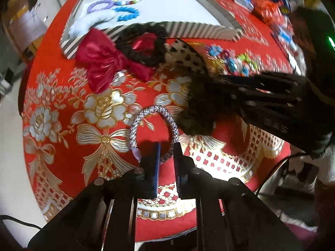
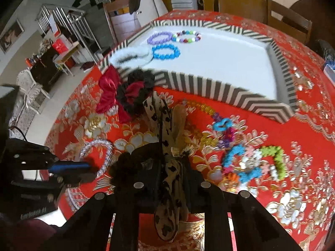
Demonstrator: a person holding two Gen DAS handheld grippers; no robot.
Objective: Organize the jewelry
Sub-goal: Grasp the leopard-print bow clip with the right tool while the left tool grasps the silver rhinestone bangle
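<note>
Left wrist view: the left gripper point(image 1: 167, 152) is clenched on the near arc of a silver bracelet point(image 1: 152, 123), which lies on the red desk point(image 1: 62, 125). Just right of the bracelet, the right gripper point(image 1: 194, 113) meets a black scrunchie point(image 1: 190, 121).

Right wrist view: the right gripper point(image 2: 165, 167) grasps a spotted bow point(image 2: 167, 177). The striped tray point(image 2: 209, 87) beyond holds bead bracelets point(image 2: 165, 51).

A home's living and dining area: a red embroidered tablecloth point(image 2: 272, 129) covers the table, with wooden chairs point(image 2: 289, 23), a staircase point(image 2: 62, 14), a framed picture point(image 2: 11, 34) and cluttered furniture behind.
</note>
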